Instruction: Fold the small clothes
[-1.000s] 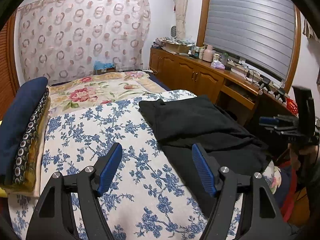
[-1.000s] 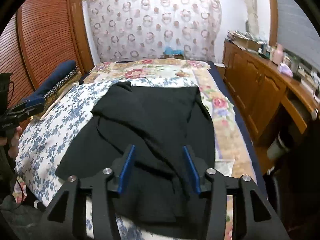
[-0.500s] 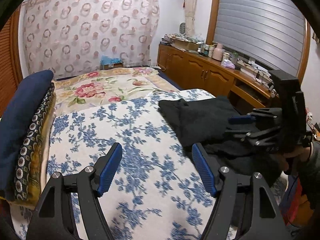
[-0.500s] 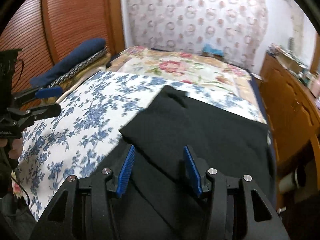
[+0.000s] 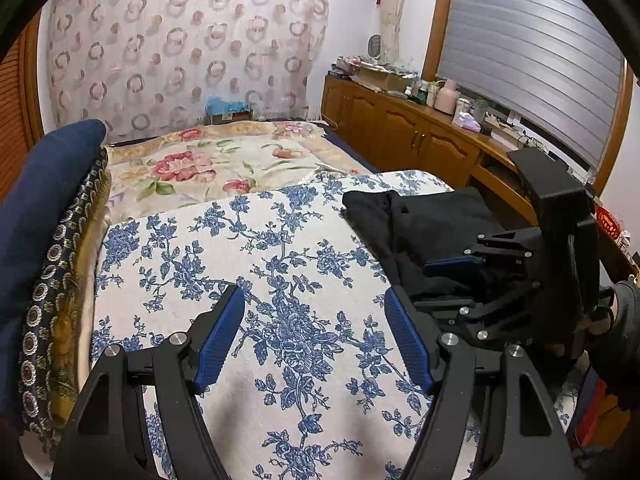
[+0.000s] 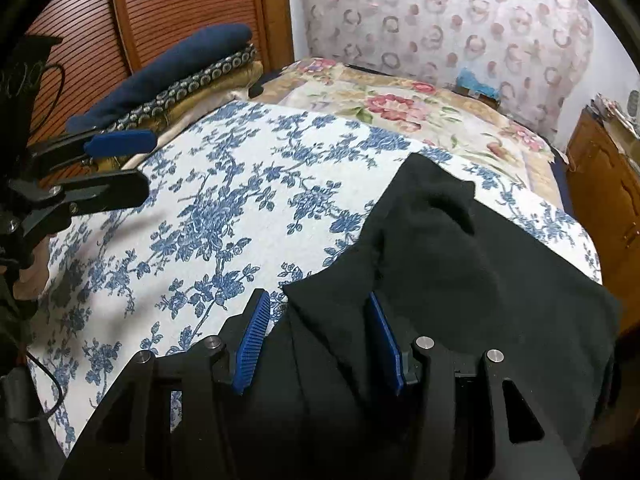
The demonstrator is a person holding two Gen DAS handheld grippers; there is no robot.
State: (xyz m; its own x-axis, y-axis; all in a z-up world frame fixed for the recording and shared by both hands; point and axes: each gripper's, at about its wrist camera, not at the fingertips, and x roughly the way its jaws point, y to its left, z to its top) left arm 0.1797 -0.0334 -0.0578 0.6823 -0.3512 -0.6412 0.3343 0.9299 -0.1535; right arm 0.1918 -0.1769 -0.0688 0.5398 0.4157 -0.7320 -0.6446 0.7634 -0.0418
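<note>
A black garment (image 6: 460, 280) lies crumpled on the right side of the blue-flowered bedspread (image 6: 224, 216); it also shows in the left wrist view (image 5: 420, 224). My right gripper (image 6: 320, 332) is open, low over the garment's near left edge, with cloth between its blue pads. It appears from the side in the left wrist view (image 5: 460, 276). My left gripper (image 5: 316, 340) is open and empty above bare bedspread (image 5: 240, 248), left of the garment. It shows in the right wrist view (image 6: 120, 164).
Folded dark-blue and patterned bedding (image 5: 44, 216) is stacked along the bed's left side. A rose-patterned quilt (image 5: 208, 160) covers the far end. A wooden cabinet (image 5: 404, 128) with clutter runs along the right. A curtain (image 5: 180, 48) hangs behind.
Both grippers swung left. The right gripper dropped lower onto the garment's left edge and came closer to the left gripper. The garment's left side is more bunched.
</note>
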